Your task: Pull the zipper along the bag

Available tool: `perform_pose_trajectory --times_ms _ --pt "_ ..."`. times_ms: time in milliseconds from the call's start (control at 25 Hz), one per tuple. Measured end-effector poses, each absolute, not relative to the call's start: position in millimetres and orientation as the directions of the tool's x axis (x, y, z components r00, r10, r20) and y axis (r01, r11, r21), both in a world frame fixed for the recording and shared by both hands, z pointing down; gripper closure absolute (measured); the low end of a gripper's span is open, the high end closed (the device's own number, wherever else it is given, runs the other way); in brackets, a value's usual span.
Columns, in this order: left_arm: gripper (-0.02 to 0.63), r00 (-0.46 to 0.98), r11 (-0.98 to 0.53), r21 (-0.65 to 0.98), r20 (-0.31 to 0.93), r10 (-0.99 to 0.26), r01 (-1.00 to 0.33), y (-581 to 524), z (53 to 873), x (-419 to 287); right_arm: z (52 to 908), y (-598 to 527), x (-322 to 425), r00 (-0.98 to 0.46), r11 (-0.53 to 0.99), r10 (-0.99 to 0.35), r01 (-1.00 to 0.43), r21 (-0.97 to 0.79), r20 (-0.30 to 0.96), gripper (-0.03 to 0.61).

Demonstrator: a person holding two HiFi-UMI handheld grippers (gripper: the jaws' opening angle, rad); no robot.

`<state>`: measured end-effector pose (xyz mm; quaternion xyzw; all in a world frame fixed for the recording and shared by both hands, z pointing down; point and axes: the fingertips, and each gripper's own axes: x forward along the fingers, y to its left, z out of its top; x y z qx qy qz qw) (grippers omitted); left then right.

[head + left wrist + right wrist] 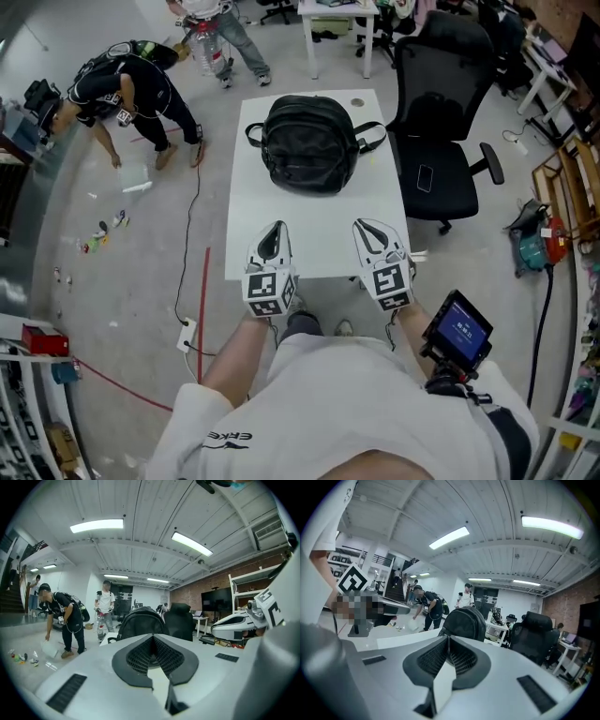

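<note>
A black backpack (311, 142) stands on the far half of a white table (319, 239), straps hanging to both sides. No zipper pull is clear at this distance. Both grippers hover over the table's near edge, well short of the bag. My left gripper (276, 227) has its jaws together with nothing between them, and so does my right gripper (364, 225). In the left gripper view the shut jaws (152, 636) point toward the backpack (140, 620) ahead. The right gripper view shows the same: jaws (448, 637) closed, backpack (464, 623) beyond them.
A black office chair (441, 122) stands right of the table. A person bends over at the far left (131, 94) and another stands behind (220, 37). A red line (204, 309) and a cable run along the floor on the left. A small screen device (457, 333) is strapped near my right forearm.
</note>
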<state>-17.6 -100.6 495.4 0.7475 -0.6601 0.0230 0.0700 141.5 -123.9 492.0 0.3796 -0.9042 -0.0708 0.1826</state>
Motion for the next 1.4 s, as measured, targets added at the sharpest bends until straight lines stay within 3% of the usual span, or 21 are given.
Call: perform_pose_trajectory --times_ms 440,1400 --pt "0.611 0.140 -0.133 0.061 0.137 -0.981 -0.989 -69 492 -2 496 -90 150 -0.647 0.707 -0.704 -0.677 0.203 0.293 0.574" --pt "0.611 0.220 -0.212 0.085 0.110 -0.969 -0.974 -69 488 -3 480 -77 128 -0.617 0.673 -0.739 -0.692 0.260 0.270 0.574"
